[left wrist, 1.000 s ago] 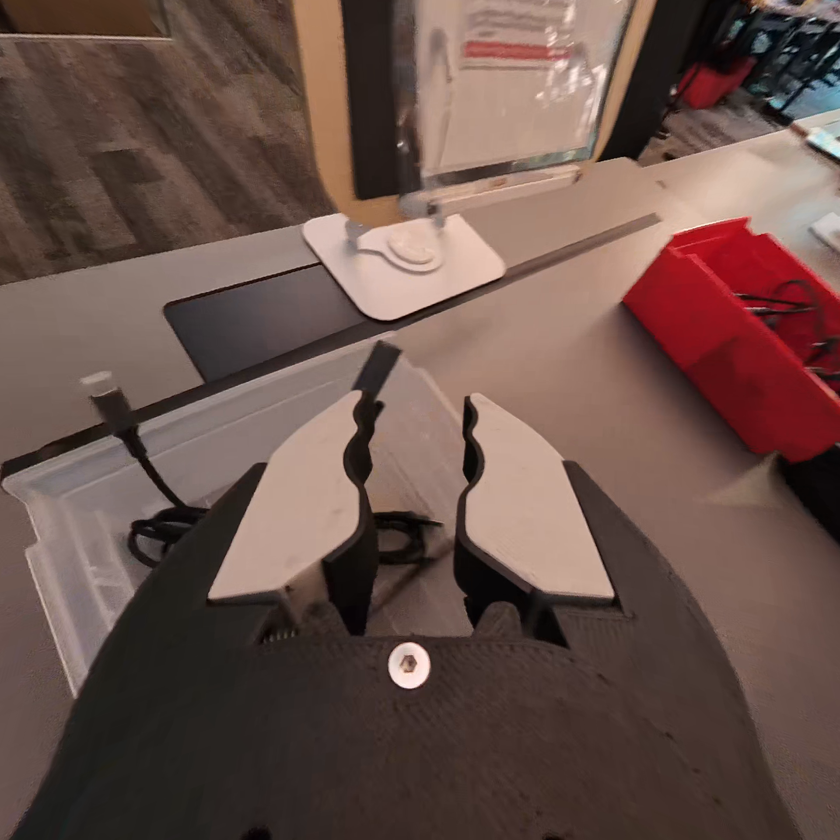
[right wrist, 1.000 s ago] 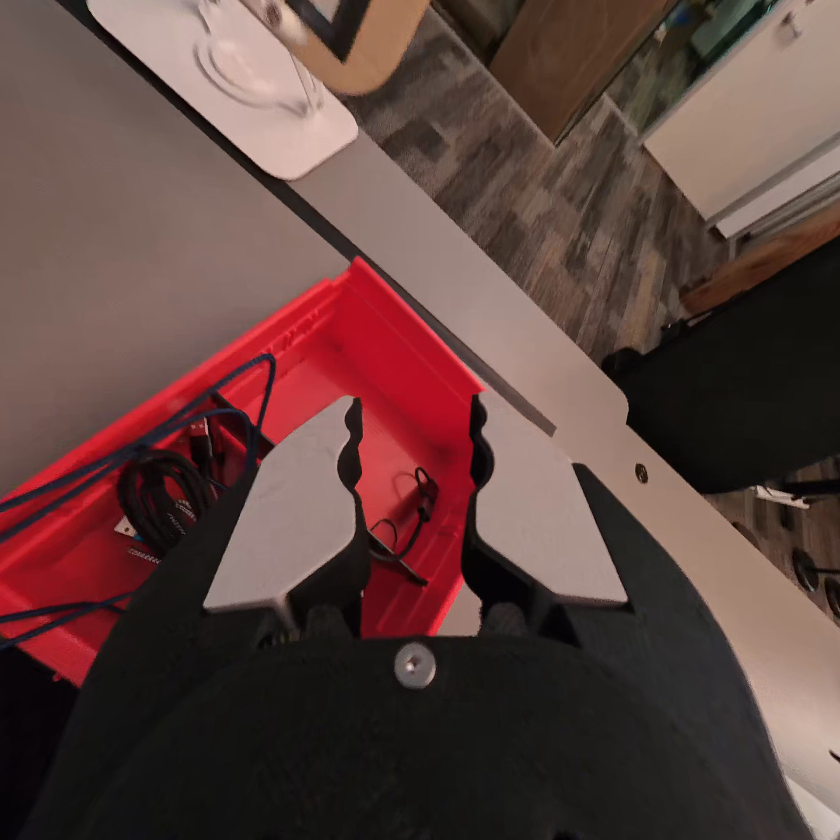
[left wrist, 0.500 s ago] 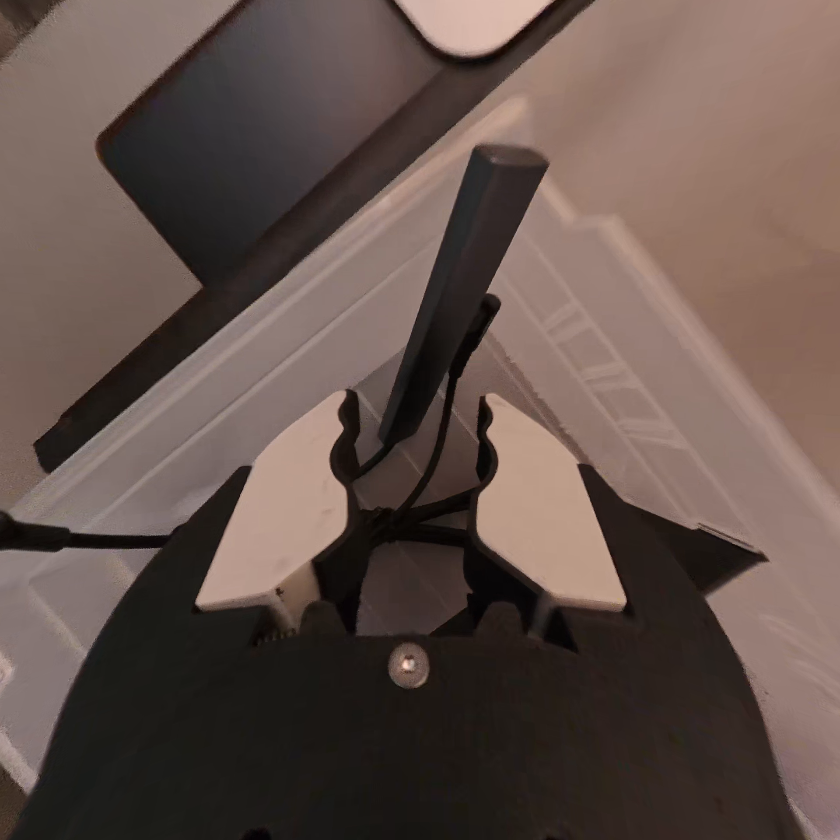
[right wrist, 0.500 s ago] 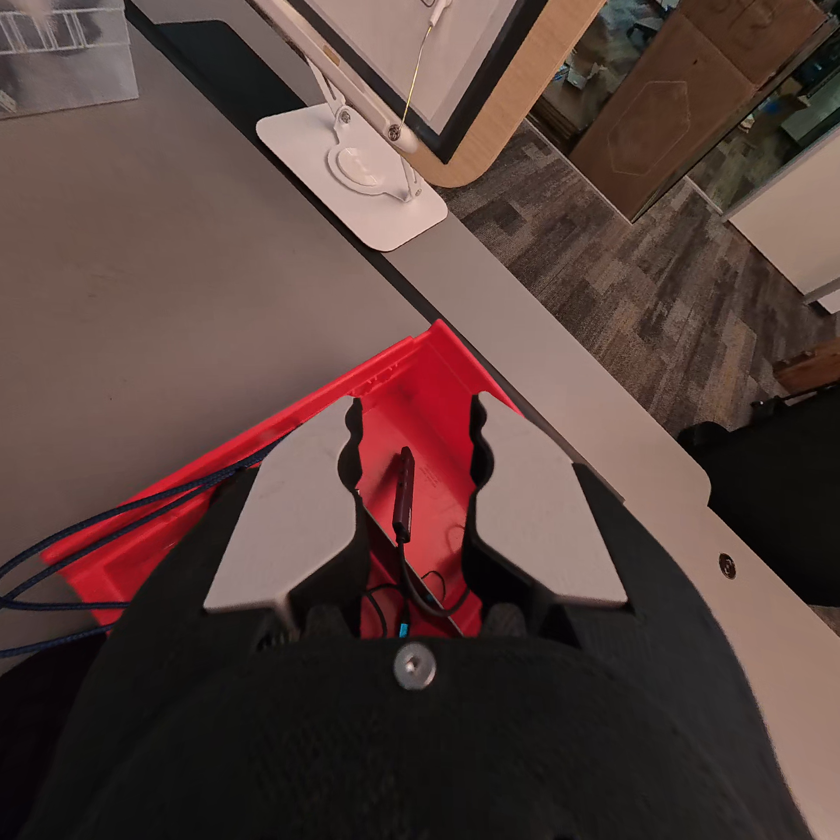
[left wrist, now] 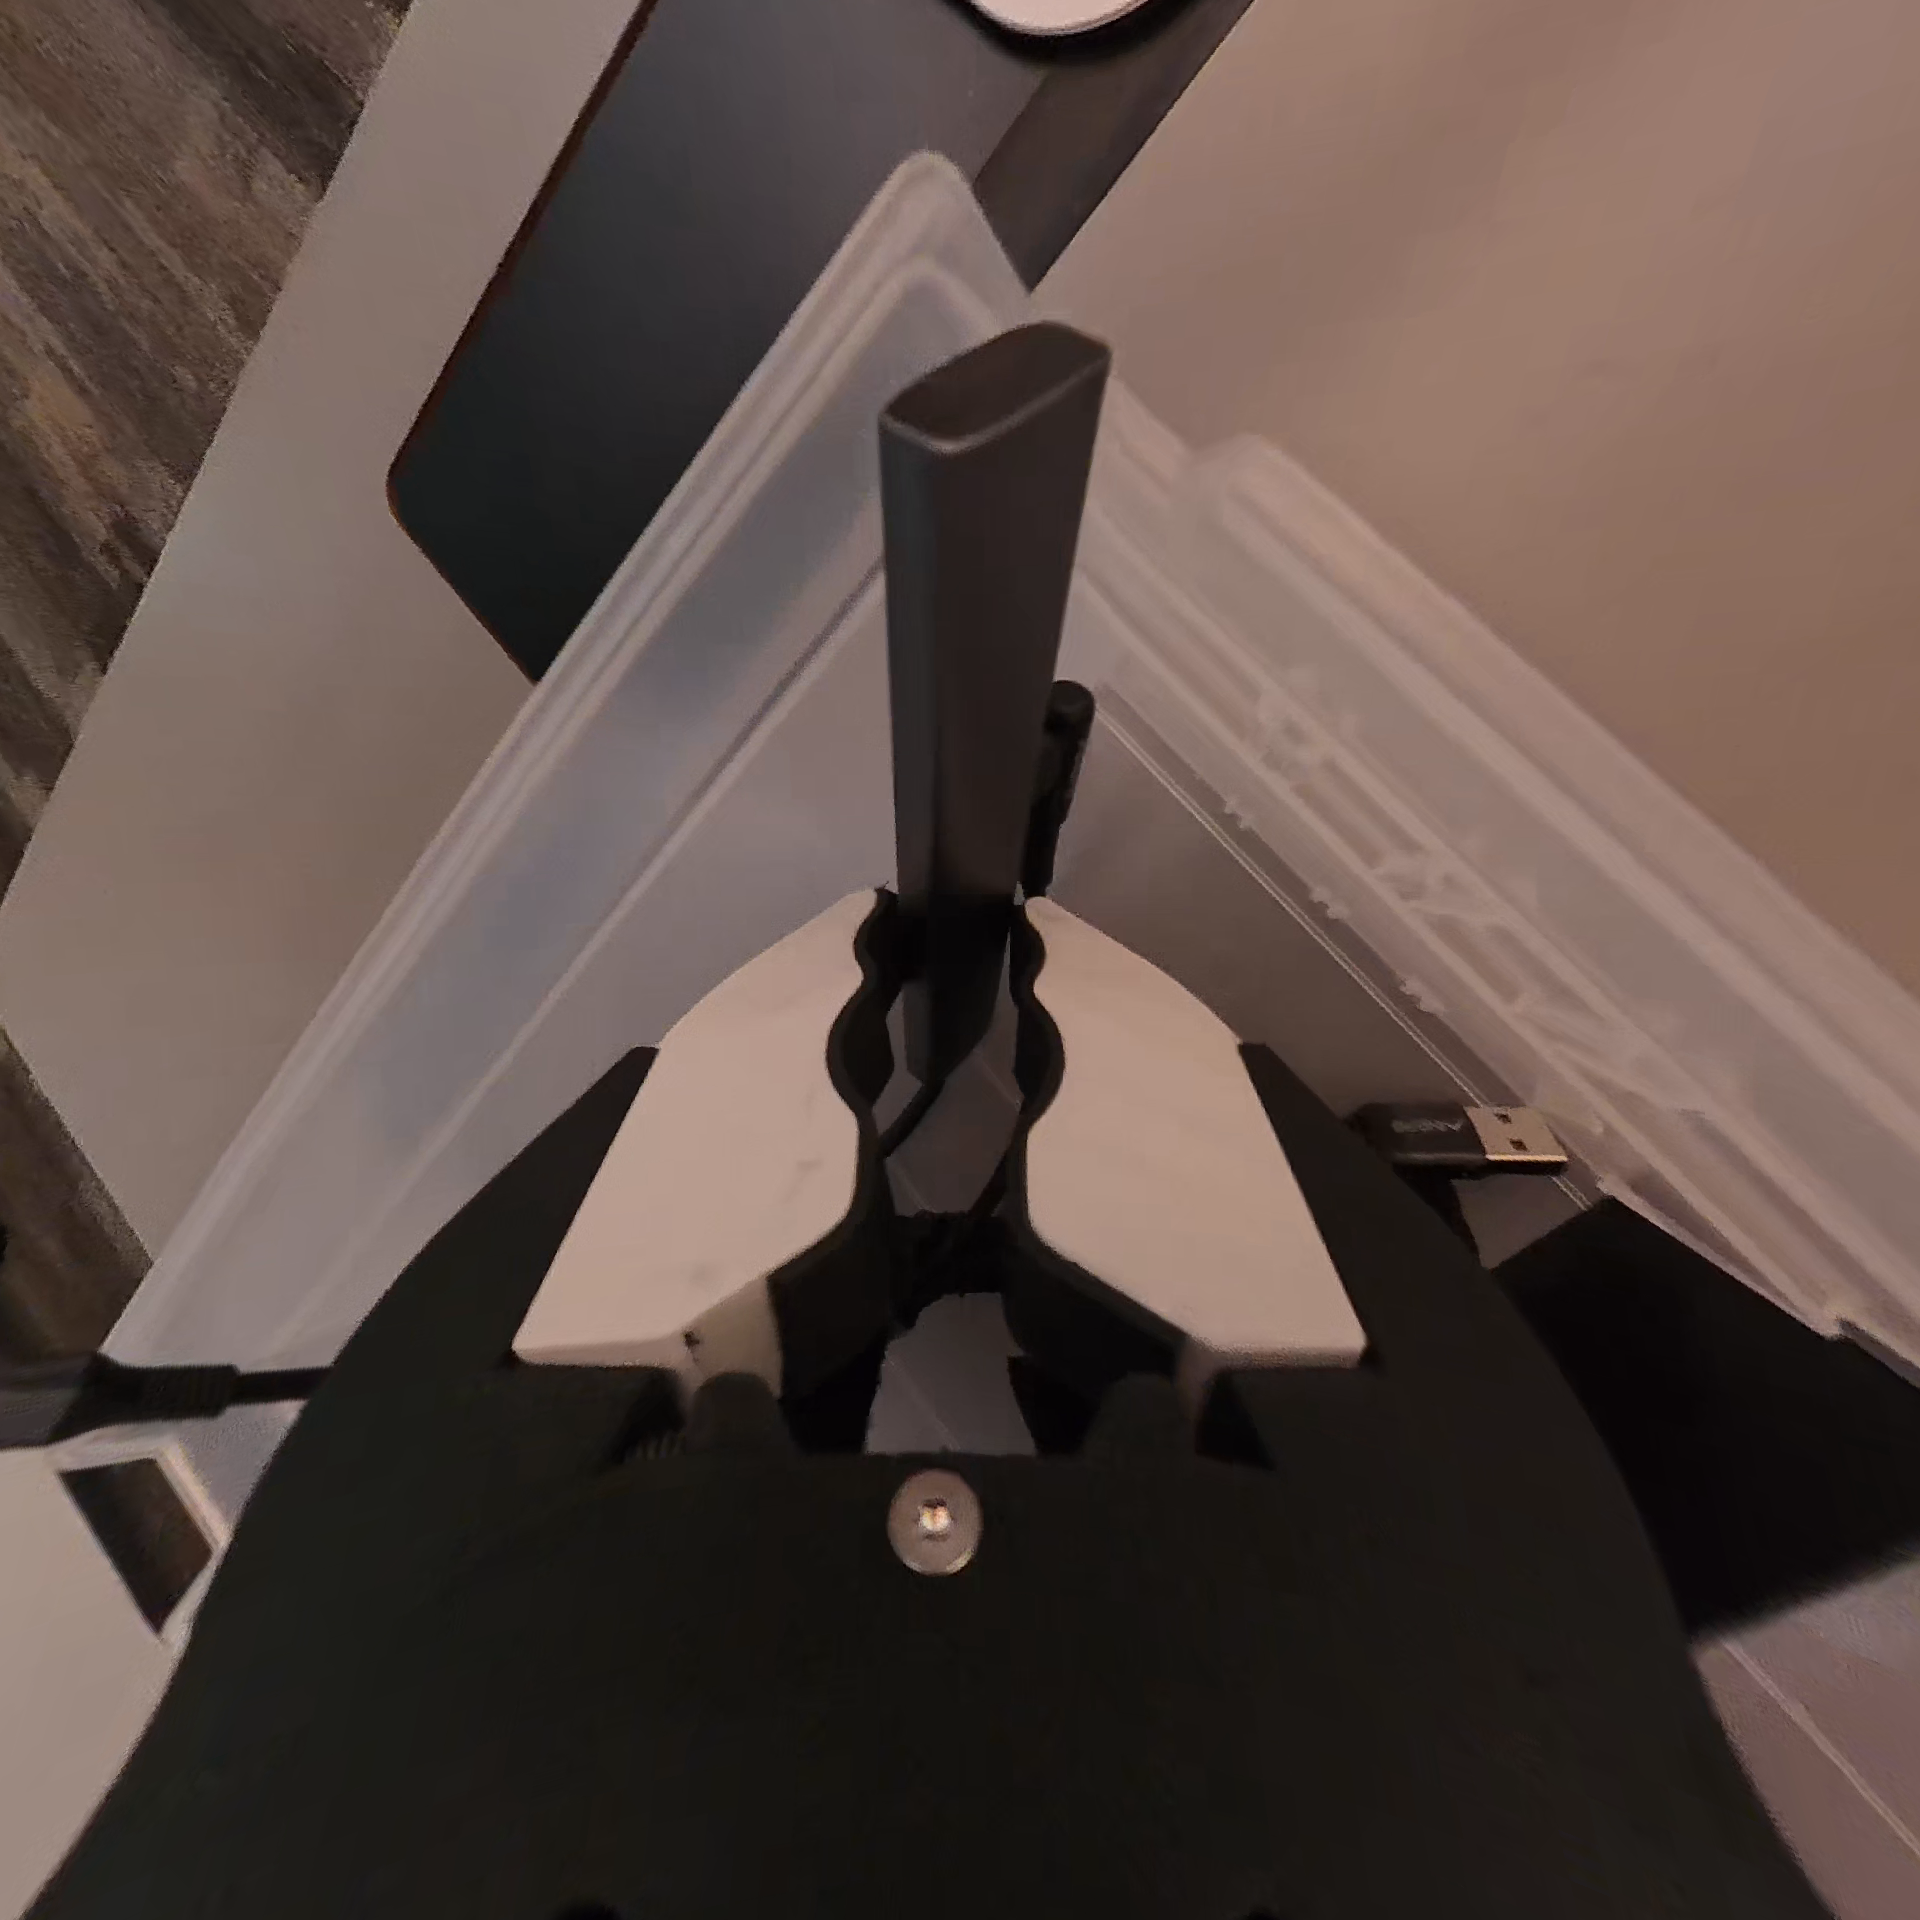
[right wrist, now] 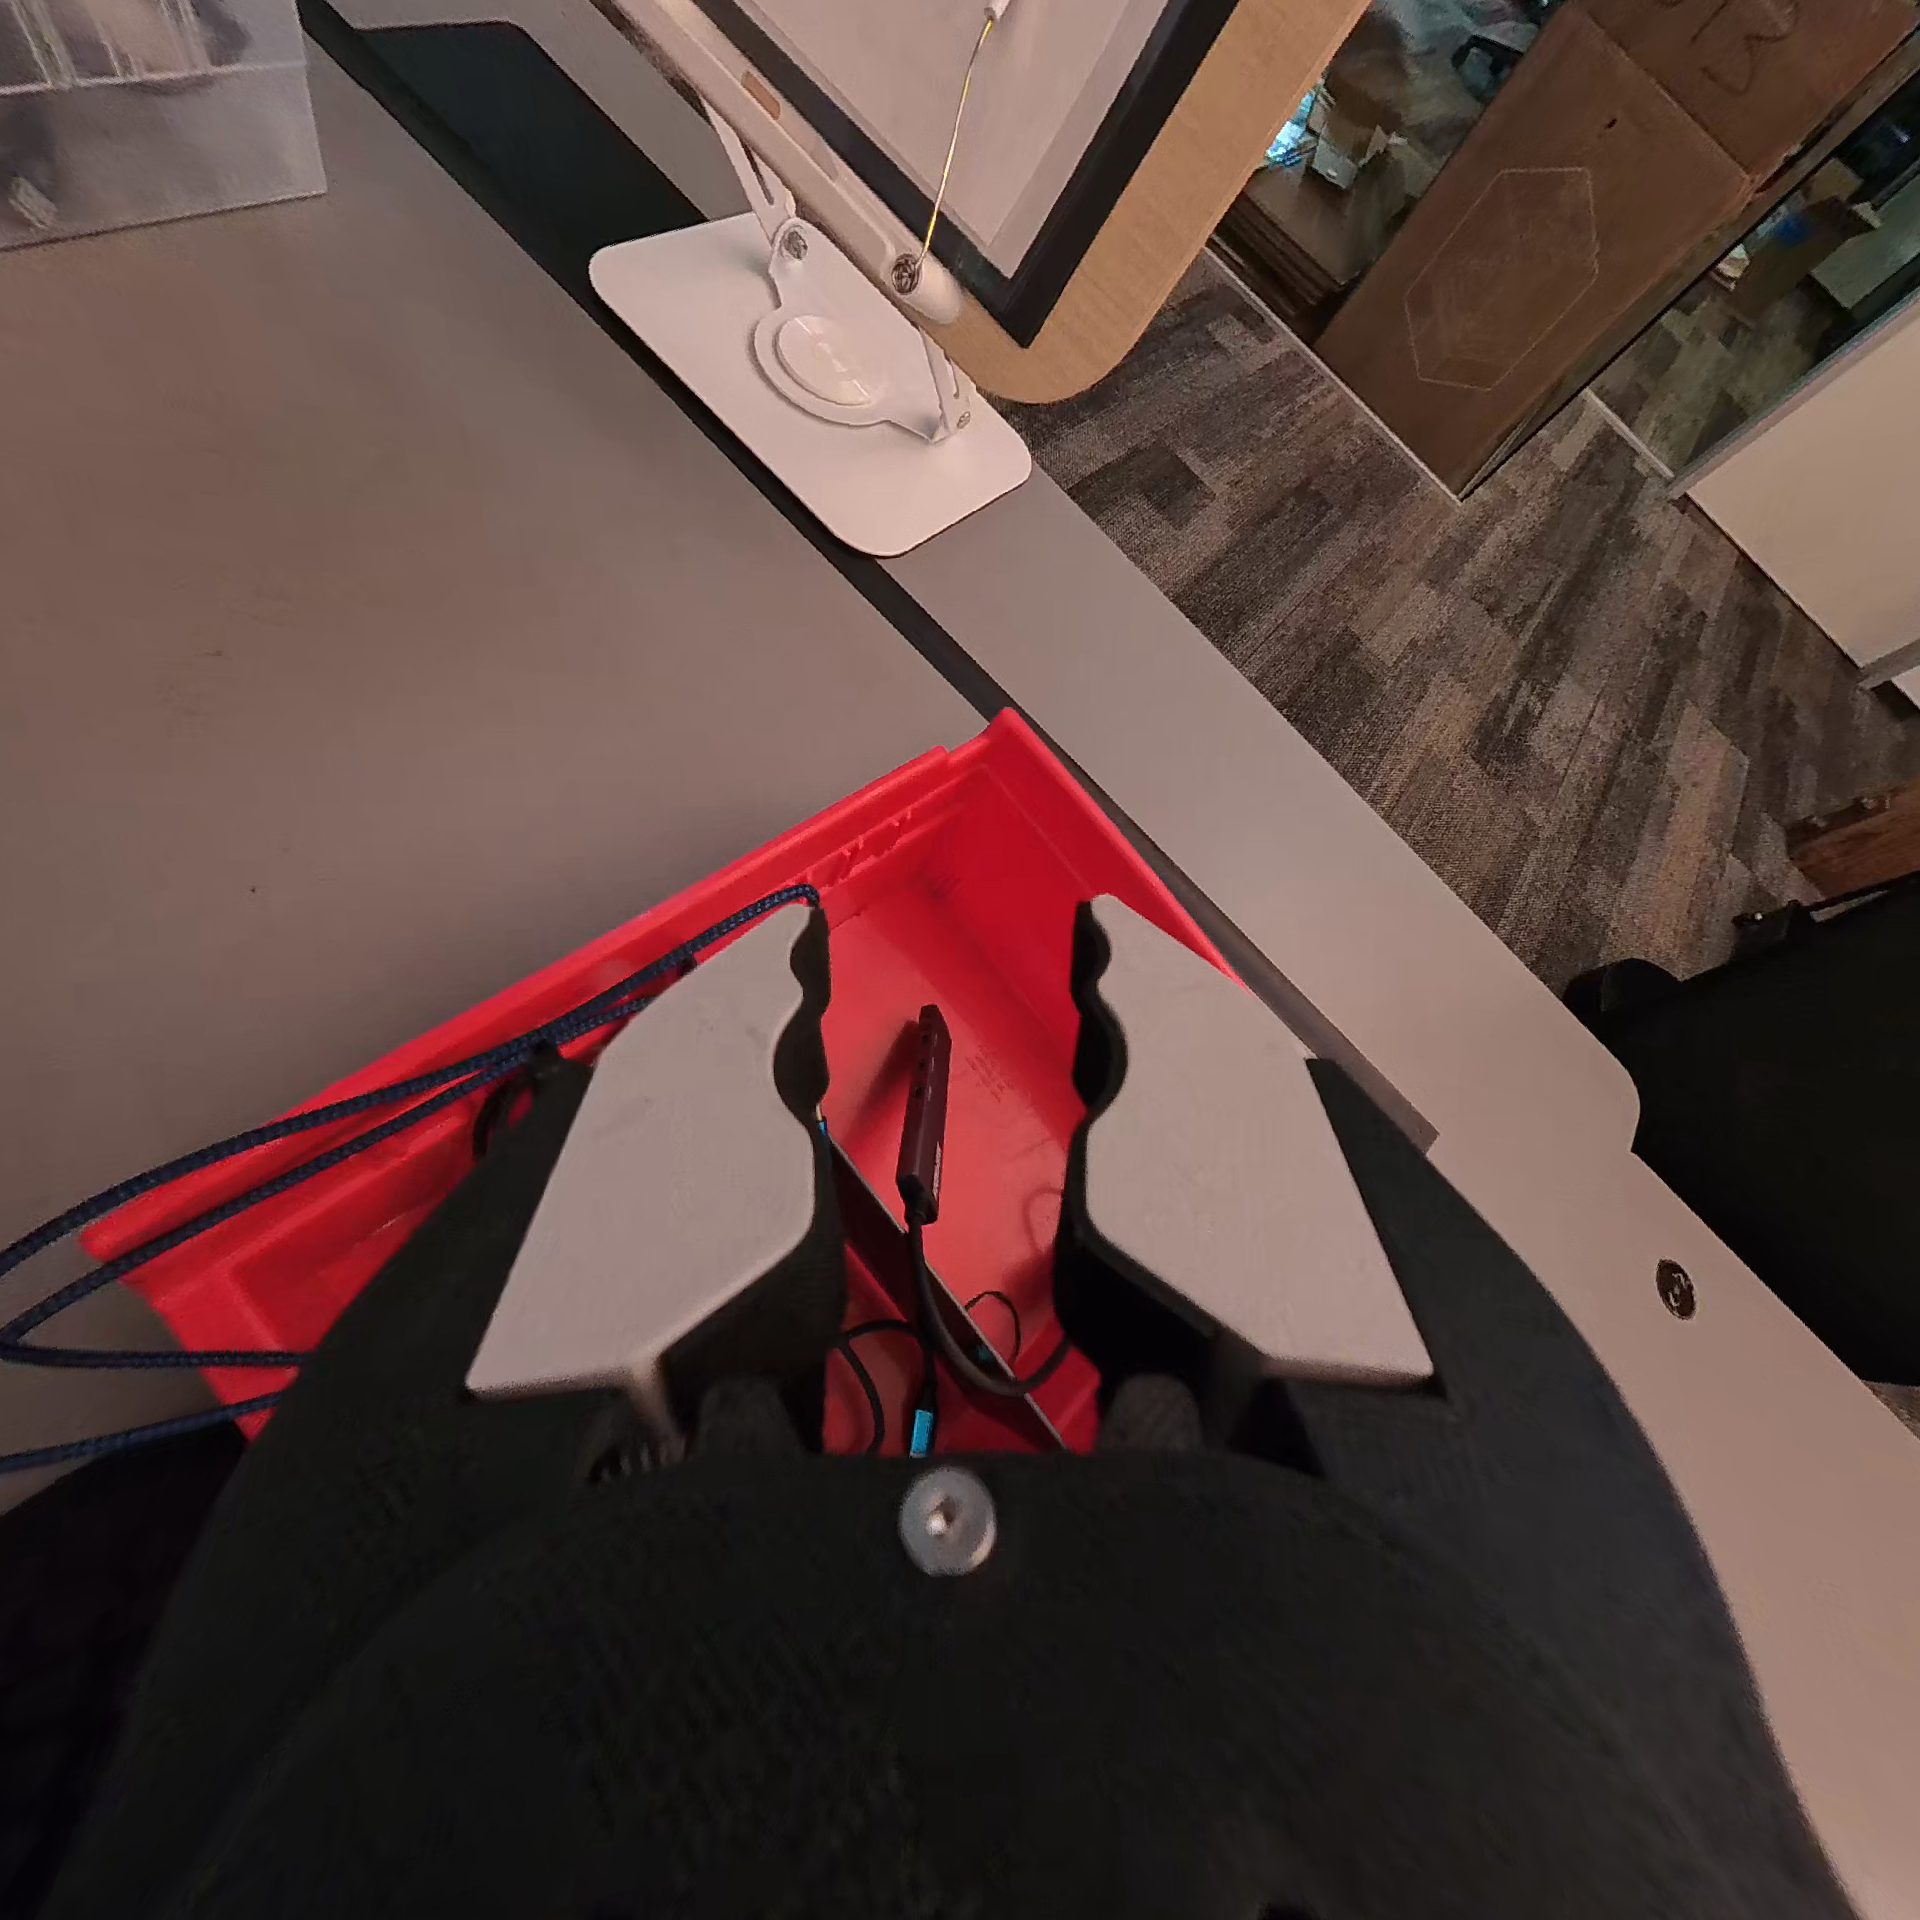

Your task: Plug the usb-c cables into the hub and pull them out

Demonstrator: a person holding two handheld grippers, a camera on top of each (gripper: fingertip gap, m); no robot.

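Note:
In the left wrist view my left gripper (left wrist: 954,914) is shut on the lower part of a dark grey hub (left wrist: 982,623), which sticks up and away from the fingertips over a clear plastic bin (left wrist: 727,675). A black cable plug (left wrist: 1062,748) sits against the hub's right side, and thin black cable runs down between my fingers. In the right wrist view my right gripper (right wrist: 945,920) is open and empty above a red bin (right wrist: 1039,790). A small dark adapter with a short cable (right wrist: 928,1101) lies on the bin floor below the gap between the fingers.
A USB plug (left wrist: 1475,1138) lies at the clear bin's right side and another cable end (left wrist: 166,1387) at its left. A blue braided cable (right wrist: 364,1101) trails out of the red bin over the grey table. A white stand base (right wrist: 821,395) stands at the table's far edge. My hands' fingertips stand some 55 cm from each other.
My left gripper dropped into the clear bin, opened wide around the hub, then closed on it. My right gripper swung over the red bin and stayed open.

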